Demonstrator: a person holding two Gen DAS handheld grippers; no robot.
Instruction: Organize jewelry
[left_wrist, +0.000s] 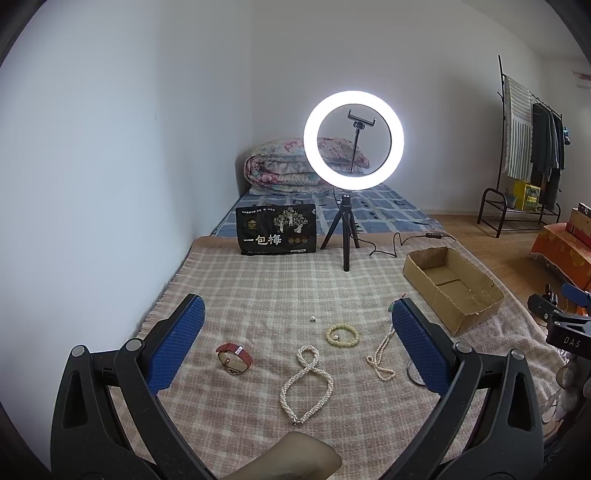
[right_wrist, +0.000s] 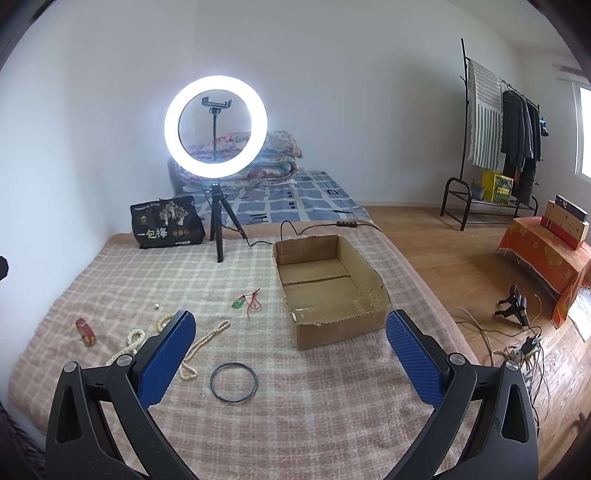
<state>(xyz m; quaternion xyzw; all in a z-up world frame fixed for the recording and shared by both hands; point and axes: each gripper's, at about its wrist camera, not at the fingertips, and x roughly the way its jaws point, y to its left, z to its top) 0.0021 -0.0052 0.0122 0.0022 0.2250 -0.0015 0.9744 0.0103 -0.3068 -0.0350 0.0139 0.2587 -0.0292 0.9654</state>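
Observation:
Jewelry lies on a plaid blanket (left_wrist: 258, 280): a red-strap watch (left_wrist: 234, 356), a thick pearl necklace in a figure eight (left_wrist: 306, 380), a yellowish bead bracelet (left_wrist: 342, 335), a thin pearl strand (left_wrist: 380, 356), a tiny earring (left_wrist: 313, 319). The right wrist view adds a black ring (right_wrist: 233, 381) and a green pendant on red cord (right_wrist: 246, 301). An open cardboard box (right_wrist: 332, 288) holds no jewelry I can see. My left gripper (left_wrist: 297, 314) is open above the jewelry. My right gripper (right_wrist: 290, 326) is open, near the box's front corner.
A lit ring light on a tripod (left_wrist: 352, 140) and a black snack bag (left_wrist: 276, 229) stand at the blanket's far end. The light's cable (right_wrist: 295, 230) runs behind the box. Folded quilts (left_wrist: 284, 166) lie beyond. A clothes rack (right_wrist: 495, 129) and floor cables (right_wrist: 517, 343) are to the right.

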